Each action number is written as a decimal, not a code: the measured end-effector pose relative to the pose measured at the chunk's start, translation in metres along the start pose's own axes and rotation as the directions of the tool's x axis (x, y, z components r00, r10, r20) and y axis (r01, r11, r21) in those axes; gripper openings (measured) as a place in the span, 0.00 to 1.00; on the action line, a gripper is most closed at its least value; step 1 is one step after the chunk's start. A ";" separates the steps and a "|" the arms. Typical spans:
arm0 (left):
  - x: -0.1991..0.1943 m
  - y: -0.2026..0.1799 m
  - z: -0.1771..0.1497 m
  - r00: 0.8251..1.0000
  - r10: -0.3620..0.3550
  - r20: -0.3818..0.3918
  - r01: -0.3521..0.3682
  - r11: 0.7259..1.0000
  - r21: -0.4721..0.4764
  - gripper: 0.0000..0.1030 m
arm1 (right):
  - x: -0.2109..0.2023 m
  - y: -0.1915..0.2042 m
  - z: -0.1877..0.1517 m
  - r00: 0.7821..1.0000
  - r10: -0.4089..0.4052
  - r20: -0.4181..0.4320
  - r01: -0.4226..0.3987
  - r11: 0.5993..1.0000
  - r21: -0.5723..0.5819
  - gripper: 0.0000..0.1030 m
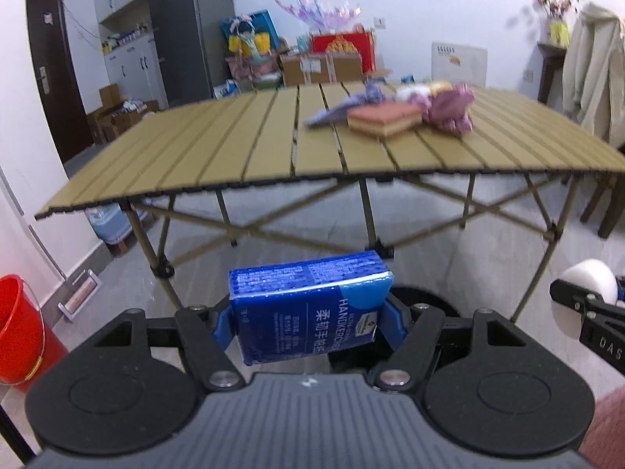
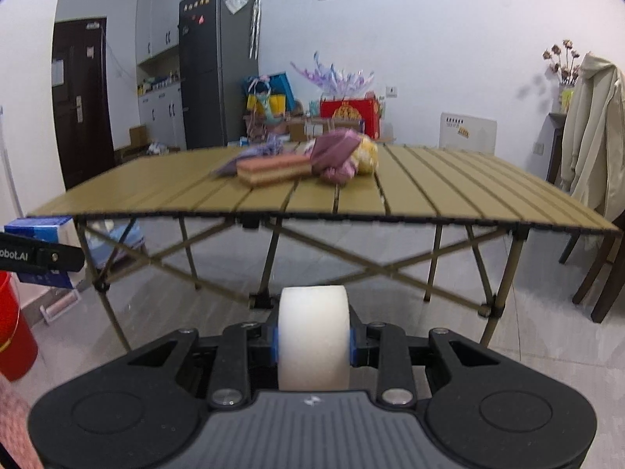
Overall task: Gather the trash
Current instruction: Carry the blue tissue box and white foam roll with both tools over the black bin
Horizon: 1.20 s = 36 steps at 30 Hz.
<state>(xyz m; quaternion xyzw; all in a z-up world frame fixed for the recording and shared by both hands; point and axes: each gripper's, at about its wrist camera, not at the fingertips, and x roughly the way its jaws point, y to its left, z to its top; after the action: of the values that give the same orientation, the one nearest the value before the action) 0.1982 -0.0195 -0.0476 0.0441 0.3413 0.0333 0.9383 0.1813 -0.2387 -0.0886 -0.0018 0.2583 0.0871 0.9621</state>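
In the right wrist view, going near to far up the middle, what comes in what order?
White roll clamped in the right gripper → near edge of the folding table → pink-topped sponge block → red box by the far wall.

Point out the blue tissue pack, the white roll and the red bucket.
blue tissue pack (image 1: 308,308), left wrist view, front printed face.
white roll (image 2: 313,336), right wrist view, curved outer face.
red bucket (image 1: 19,332), left wrist view, outer wall.

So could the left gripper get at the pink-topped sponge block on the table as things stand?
Probably not yet. The left gripper is already shut on a blue tissue pack, and the sponge block lies well back on the table.
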 end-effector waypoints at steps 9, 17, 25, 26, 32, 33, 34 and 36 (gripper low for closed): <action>0.027 -0.008 -0.042 0.989 -0.016 -0.147 0.021 0.999 0.033 0.68 | 0.005 0.002 -0.027 0.996 0.006 -0.091 -0.008 1.000 -0.022 0.28; 0.053 -0.009 -0.064 0.955 -0.026 -0.295 0.033 0.999 0.020 0.68 | 0.016 -0.004 -0.035 0.987 -0.016 -0.160 0.015 1.000 -0.011 0.28; 0.085 -0.004 -0.075 0.919 -0.016 -0.393 0.016 1.000 -0.002 0.68 | 0.037 0.001 -0.048 0.968 -0.045 -0.246 0.035 0.998 -0.044 0.28; 0.088 -0.004 -0.075 0.916 -0.019 -0.400 0.018 1.000 -0.007 0.68 | 0.039 0.000 -0.048 0.966 -0.047 -0.254 0.038 0.998 -0.042 0.28; 0.109 -0.007 -0.071 0.896 -0.057 -0.441 0.047 0.998 -0.035 0.68 | 0.055 -0.002 -0.050 0.952 -0.074 -0.296 0.065 0.997 -0.041 0.28; 0.111 -0.008 -0.069 0.894 -0.062 -0.444 0.052 0.998 -0.035 0.68 | 0.058 -0.003 -0.051 0.950 -0.081 -0.302 0.072 0.996 -0.043 0.28; 0.113 -0.010 -0.068 0.894 -0.064 -0.443 0.056 0.998 -0.032 0.68 | 0.060 -0.004 -0.052 0.947 -0.090 -0.309 0.080 0.996 -0.046 0.28; 0.117 -0.015 -0.065 0.893 -0.070 -0.444 0.065 0.998 -0.026 0.68 | 0.065 -0.009 -0.054 0.942 -0.103 -0.321 0.095 0.995 -0.041 0.28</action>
<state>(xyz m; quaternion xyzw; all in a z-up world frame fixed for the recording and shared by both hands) 0.2468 -0.0199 -0.1732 0.0184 0.5478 0.0116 0.8363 0.2110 -0.2392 -0.1681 -0.0408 0.4105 0.0403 0.9101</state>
